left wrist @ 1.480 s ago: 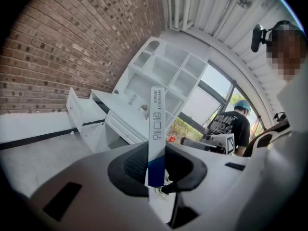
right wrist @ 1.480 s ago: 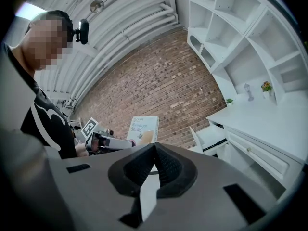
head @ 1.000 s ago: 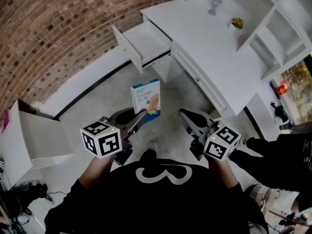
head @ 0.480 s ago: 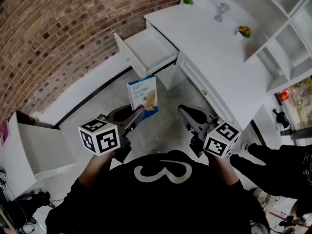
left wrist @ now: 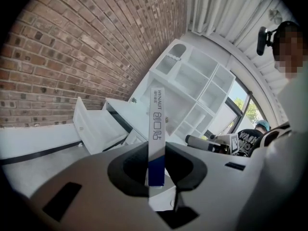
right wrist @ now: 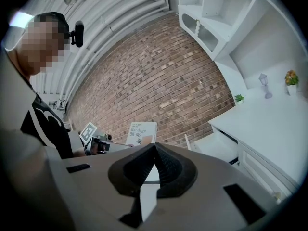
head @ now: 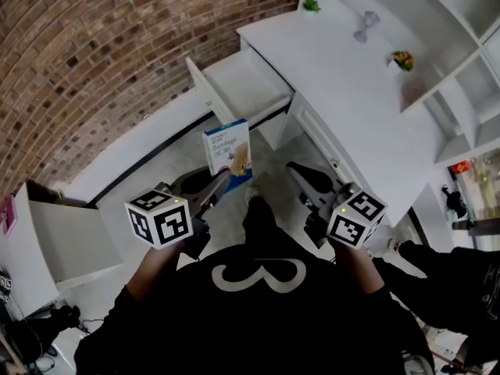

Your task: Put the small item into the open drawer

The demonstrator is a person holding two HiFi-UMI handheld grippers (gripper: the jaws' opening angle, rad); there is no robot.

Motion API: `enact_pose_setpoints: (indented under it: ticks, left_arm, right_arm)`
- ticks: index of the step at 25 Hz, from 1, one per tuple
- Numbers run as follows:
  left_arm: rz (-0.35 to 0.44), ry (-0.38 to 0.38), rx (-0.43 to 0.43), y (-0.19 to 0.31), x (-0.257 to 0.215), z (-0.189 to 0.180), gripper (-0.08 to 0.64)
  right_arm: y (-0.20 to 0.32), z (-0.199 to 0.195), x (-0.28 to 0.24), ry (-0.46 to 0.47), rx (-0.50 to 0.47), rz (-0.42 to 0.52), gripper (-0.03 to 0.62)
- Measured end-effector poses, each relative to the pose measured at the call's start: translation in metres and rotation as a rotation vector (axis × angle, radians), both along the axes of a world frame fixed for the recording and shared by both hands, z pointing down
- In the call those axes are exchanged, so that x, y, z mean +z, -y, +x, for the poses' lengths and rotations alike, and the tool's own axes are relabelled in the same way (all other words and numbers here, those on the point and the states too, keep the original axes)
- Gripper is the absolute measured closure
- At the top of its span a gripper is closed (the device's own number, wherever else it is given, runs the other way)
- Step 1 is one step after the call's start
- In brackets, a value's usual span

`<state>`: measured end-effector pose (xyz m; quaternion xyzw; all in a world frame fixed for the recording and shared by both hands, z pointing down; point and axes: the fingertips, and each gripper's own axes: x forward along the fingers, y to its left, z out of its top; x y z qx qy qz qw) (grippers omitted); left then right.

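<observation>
Bandage box (head: 228, 148), white with a blue lower band, stands upright in the middle of the head view, above the floor and just below the open drawer (head: 246, 84). The left gripper (head: 221, 180) clamps it by its bottom edge. In the left gripper view the box (left wrist: 156, 134) shows edge-on, pinched between the two dark pads. The drawer is pulled out from the white desk (head: 351, 92) at the upper centre of the frame, beside the brick wall (head: 101, 53). The right gripper (head: 295, 170) sits right of centre, apart from the box. In its own view its jaws are pressed together with nothing between them. A small green plant (head: 312, 5) stands on the desk's far corner.
</observation>
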<state>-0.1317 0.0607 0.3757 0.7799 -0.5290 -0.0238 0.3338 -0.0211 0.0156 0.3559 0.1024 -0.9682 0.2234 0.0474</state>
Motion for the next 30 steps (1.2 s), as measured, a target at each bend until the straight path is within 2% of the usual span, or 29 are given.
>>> enact_pose_setpoints:
  ticks: [6,13,20,26,30]
  left_arm:
    - [-0.013,0.011,-0.036,0.047,-0.001,-0.026,0.48]
    - [-0.048,0.008,-0.078,0.124,0.004,-0.058,0.479]
    - [-0.073,0.018,-0.093,0.2,0.008,-0.074,0.479]
    - [-0.123,0.068,-0.099,0.254,0.026,-0.088,0.479]
    - [-0.172,0.165,-0.078,0.279,0.048,-0.094,0.479]
  right_arm:
    - [0.054,-0.029,0.0,0.014,-0.031,-0.016,0.581]
    - [0.136,-0.064,-0.001,0.009,-0.066,-0.031,0.581]
    - [0.215,-0.084,-0.004,0.005,-0.085,-0.034,0.581]
    - [0.259,-0.099,-0.005,0.016,-0.097,-0.026,0.581]
    - [0.28,-0.098,-0.006,0.02,-0.088,-0.012,0.581]
